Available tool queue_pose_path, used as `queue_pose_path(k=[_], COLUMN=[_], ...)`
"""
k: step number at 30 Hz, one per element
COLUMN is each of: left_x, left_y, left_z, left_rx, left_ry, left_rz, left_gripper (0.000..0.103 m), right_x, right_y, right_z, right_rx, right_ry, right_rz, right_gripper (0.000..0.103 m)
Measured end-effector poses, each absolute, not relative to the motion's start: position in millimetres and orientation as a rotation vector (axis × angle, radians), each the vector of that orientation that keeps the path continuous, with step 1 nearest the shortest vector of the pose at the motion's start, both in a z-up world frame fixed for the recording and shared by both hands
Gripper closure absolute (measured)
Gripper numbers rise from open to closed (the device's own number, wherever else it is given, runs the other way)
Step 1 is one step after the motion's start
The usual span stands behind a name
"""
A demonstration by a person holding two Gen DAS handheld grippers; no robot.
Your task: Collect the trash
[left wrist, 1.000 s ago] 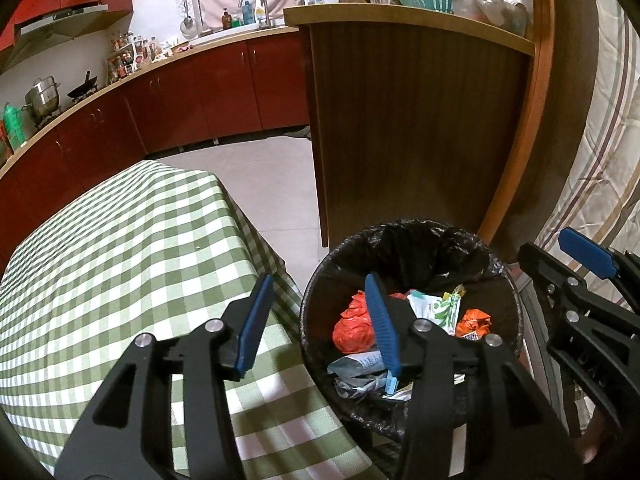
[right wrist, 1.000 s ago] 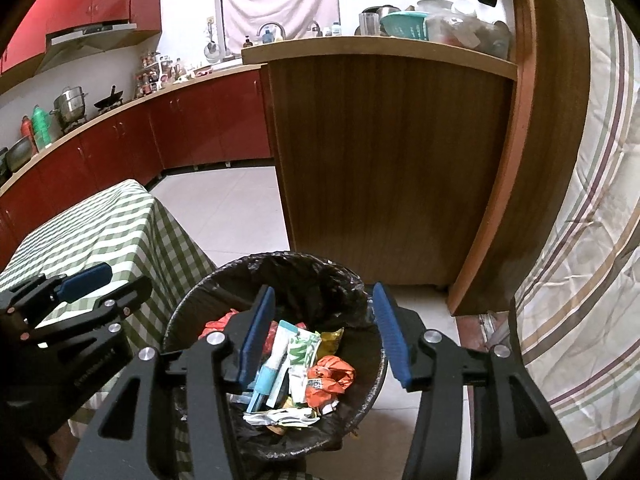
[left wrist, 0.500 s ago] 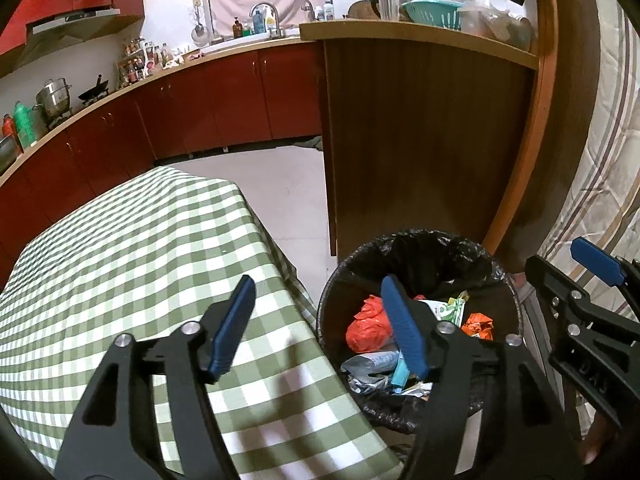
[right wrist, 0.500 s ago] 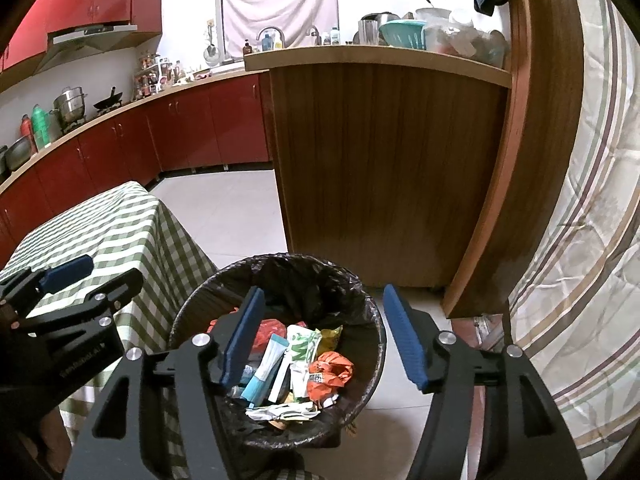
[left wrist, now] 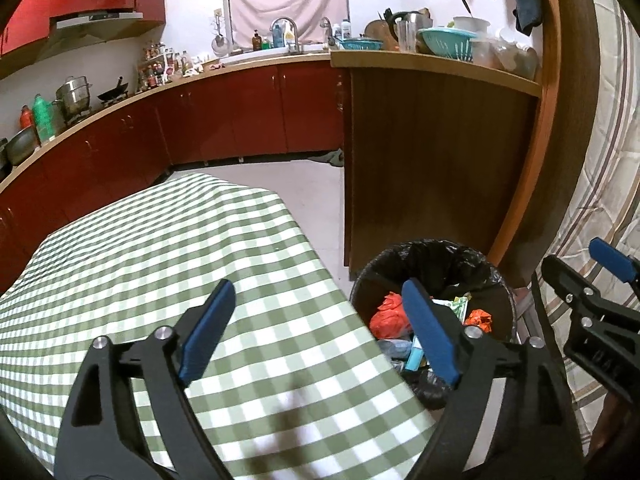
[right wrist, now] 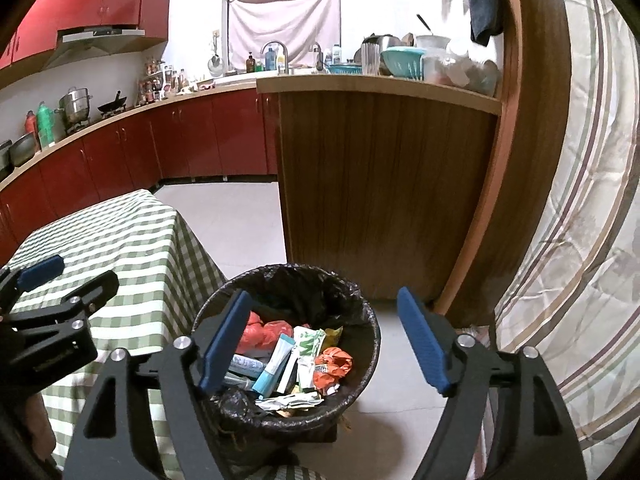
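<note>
A round bin (right wrist: 370,334) lined with a black bag stands on the floor beside the table and holds several wrappers, a red bag (right wrist: 264,330) and a blue-and-white tube (right wrist: 276,364). Above its near side my right gripper (right wrist: 324,346) hangs with jaws opening and nothing between them. My left gripper (left wrist: 320,334) hovers over the table's near right corner, jaws opening and empty too. In the left wrist view the bin (left wrist: 490,276) sits at lower right, with the right gripper's fingers (left wrist: 568,280) at the right edge. The left gripper's fingers (right wrist: 72,292) show at the left of the right wrist view.
A table with a green-and-white checked cloth (left wrist: 168,256) fills the left. Behind the bin rises a wooden counter end (right wrist: 384,188) with bowls on top. A striped curtain (right wrist: 580,240) hangs at the right. Red kitchen cabinets (left wrist: 200,120) line the far wall past tiled floor (right wrist: 228,216).
Both grippers' jaws have spread wider and both have drawn back and up from the bin, so it looks smaller and lower. More of the table and kitchen shows.
</note>
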State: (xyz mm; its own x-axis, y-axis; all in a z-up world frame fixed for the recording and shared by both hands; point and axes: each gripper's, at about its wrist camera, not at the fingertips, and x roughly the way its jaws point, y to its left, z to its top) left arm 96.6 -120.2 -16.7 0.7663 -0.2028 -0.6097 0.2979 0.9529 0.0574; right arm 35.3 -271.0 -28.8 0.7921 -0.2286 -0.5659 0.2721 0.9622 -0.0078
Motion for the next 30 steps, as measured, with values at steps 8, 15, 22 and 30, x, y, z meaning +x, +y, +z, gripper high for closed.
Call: queue_pose_path(k=[8, 15, 22, 30], left_x=[79.1, 70.0, 62.6, 57.4], left_y=[-101.9, -92.9, -85.1, -79.7], left_z=[-8.7, -5.8, -0.7, 1.9], left_rx=[0.145, 0.134, 0.115, 0.103], left_ry=[0.615, 0.604, 0.594, 0.584], left_rz=[-0.267, -0.268, -0.274, -0.274], left_gripper=[0.010, 0.010, 0.010, 0.010], right_x=[17.6, 8.6, 1.8, -3.7], right_y=[-256.2, -245.2, -239.8, -234.4], right_z=[-14.1, -12.1, -11.6, -8.4], right_rx=[0.048, 0.028, 0.026, 0.019], right_ry=[0.564, 0.556, 0.548, 0.536], right_rz=[-0.279, -0.282, -0.282, -0.285], right_gripper=[0.020, 0.020, 0.020, 0.020])
